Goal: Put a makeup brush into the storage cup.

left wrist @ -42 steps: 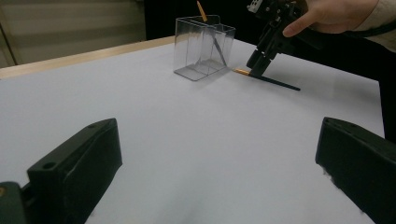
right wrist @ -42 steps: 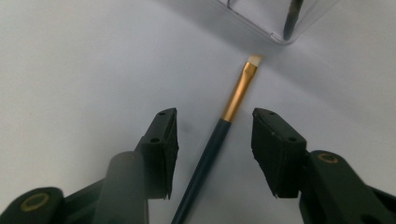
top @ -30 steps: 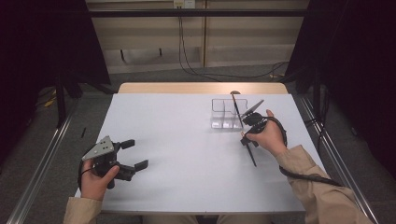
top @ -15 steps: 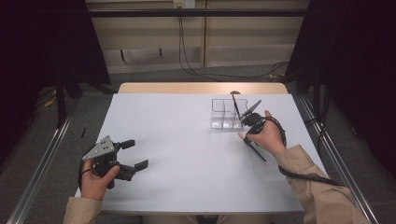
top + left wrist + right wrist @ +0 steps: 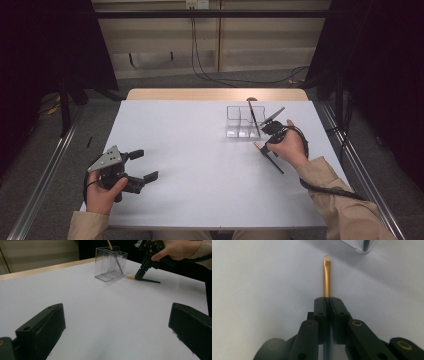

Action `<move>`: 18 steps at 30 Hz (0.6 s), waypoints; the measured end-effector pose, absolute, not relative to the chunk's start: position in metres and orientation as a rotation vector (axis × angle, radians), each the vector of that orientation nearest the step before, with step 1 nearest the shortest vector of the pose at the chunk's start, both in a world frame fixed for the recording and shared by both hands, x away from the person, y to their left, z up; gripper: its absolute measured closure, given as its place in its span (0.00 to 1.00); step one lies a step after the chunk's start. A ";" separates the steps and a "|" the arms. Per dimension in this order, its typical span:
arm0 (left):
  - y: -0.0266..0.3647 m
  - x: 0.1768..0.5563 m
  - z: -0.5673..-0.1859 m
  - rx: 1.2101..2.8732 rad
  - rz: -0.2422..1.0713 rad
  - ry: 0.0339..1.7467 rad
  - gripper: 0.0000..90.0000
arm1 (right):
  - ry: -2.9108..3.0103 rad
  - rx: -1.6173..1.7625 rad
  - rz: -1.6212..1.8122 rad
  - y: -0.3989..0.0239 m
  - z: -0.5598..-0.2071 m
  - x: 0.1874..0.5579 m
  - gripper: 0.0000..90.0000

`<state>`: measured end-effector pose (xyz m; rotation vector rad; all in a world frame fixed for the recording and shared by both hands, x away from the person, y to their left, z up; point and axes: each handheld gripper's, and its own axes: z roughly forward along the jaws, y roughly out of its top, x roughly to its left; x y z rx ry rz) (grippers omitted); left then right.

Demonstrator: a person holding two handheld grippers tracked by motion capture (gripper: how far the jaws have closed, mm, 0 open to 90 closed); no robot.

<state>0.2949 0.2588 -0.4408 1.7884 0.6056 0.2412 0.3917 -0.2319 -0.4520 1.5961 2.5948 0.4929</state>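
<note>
Right gripper view: brush (image 5: 326, 277) pointing straight ahead

Brush (image 5: 270, 156) lies just before organizer (image 5: 239, 121), perhaps touching.

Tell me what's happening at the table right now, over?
Right gripper shut on brush, brush low on the white table. Left gripper open, holding nothing. Clear organizer just beyond, one brush already standing inside. Nothing blocking.

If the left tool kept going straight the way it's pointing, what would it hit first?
Probably nothing soon: the left tool, jaws open, points across bare white table. Farther along that line stands the clear organizer, likely the first thing met, though depth is hard to judge.
</note>
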 end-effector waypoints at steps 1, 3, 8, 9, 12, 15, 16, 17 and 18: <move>0.259 0.295 -0.441 1.788 0.241 0.606 0.01 | 2.589 1.590 0.503 -0.232 -0.451 0.391 0.94; 0.259 0.295 -0.440 1.788 0.242 0.607 0.01 | 2.574 1.586 0.549 -0.233 -0.448 0.390 0.94; 0.259 0.294 -0.440 1.789 0.244 0.607 0.01 | 2.505 1.573 0.688 -0.237 -0.439 0.388 0.94; 0.259 0.294 -0.440 1.789 0.244 0.609 0.01 | 2.491 1.568 0.711 -0.238 -0.437 0.387 0.94; 0.259 0.294 -0.440 1.787 0.243 0.609 0.01 | 2.440 1.556 0.795 -0.241 -0.431 0.385 0.94; 0.259 0.294 -0.440 1.787 0.243 0.609 0.01 | 2.385 1.544 0.883 -0.244 -0.426 0.383 0.94; 0.259 0.294 -0.440 1.788 0.243 0.610 0.01 | 2.367 1.536 0.911 -0.244 -0.425 0.382 0.94; 0.259 0.294 -0.440 1.788 0.242 0.610 0.01 | 2.353 1.531 0.935 -0.245 -0.424 0.381 0.94; 0.259 0.294 -0.440 1.788 0.243 0.610 0.01 | 2.339 1.527 0.961 -0.246 -0.423 0.380 0.94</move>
